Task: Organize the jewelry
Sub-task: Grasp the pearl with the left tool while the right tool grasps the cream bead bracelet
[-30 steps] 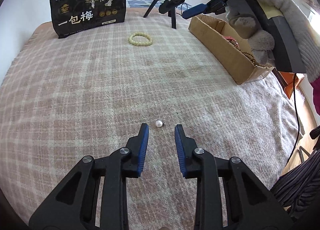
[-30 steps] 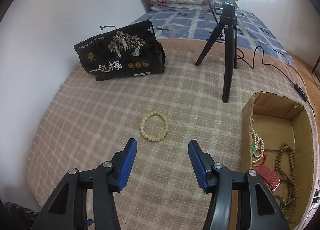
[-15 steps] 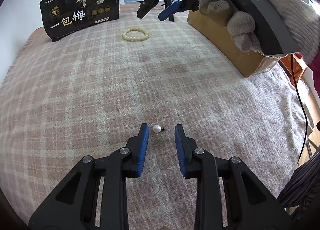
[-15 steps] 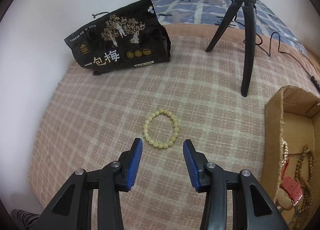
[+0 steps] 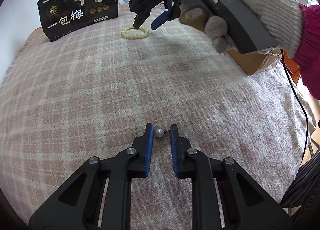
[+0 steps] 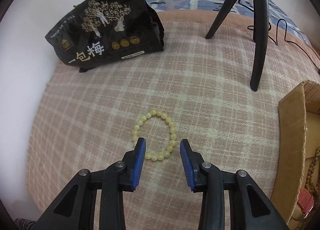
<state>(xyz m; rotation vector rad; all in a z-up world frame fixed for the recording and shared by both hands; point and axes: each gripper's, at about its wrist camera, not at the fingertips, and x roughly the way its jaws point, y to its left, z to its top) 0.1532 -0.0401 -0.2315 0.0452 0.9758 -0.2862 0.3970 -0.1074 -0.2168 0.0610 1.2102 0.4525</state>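
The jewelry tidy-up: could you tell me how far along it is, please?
Done: bead strings already lie in the cardboard box. In hand: the left gripper is closing around the pearl earring; the right gripper is closing over the yellow bracelet. Left: lifting both into the box.

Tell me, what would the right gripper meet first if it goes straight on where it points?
Probably the yellow bead bracelet: the right gripper has open jaws that have been closing around its near side, not yet gripping.

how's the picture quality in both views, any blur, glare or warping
Left wrist view: sharp, soft even daylight, only a faint shadow on the blanket under the right gripper; fisheye bends the blanket's checks and darkens the corners. Right wrist view: also sharp, bracelet beads crisp, mild sheen on the black bag, same bulging.
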